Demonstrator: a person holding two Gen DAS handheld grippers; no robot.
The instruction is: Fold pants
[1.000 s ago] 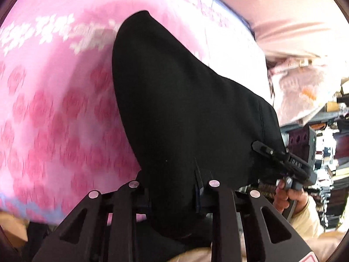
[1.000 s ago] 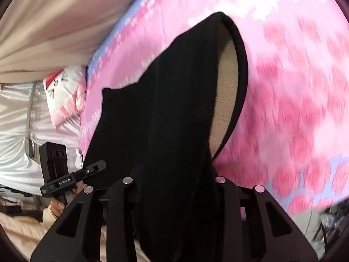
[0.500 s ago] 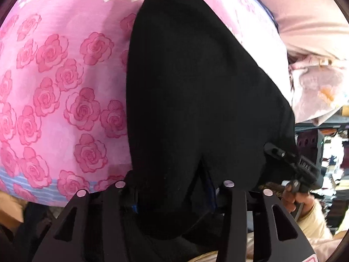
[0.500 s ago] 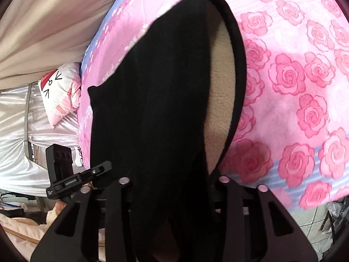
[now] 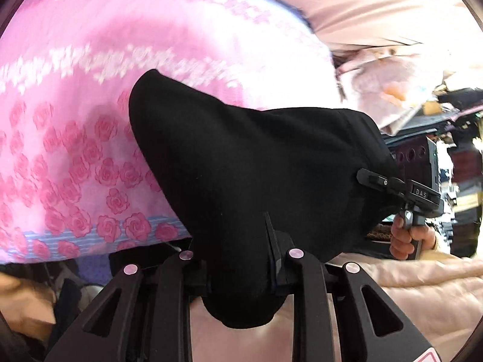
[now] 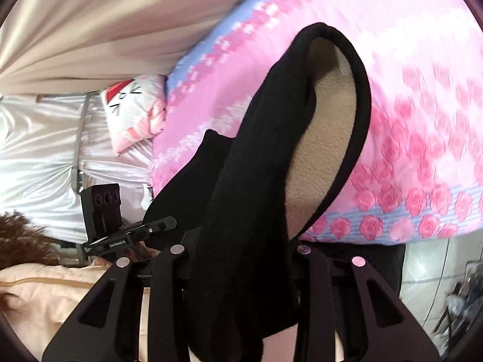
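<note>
While the left view shows the left gripper (image 5: pixel 241 274) clamped on the black pants (image 5: pixel 256 175) hanging over the pink bedspread (image 5: pixel 75 150) at nine o'clock, the right view shows the right gripper (image 6: pixel 241 271) pinching thick bunched cloth at six o'clock — lifted, no neat fold laid yet.

Both ends of the black pants (image 5: pixel 256 175) have come up off the pink rose bedspread (image 5: pixel 69 157) since half a second ago, so way more of the bed shows around them and its front edge now sits low in both wrist views. Left gripper (image 5: pixel 241 271) briefly loosened, then clamped back down on the fabric. Everything's gone motion-blurred again too.
</note>
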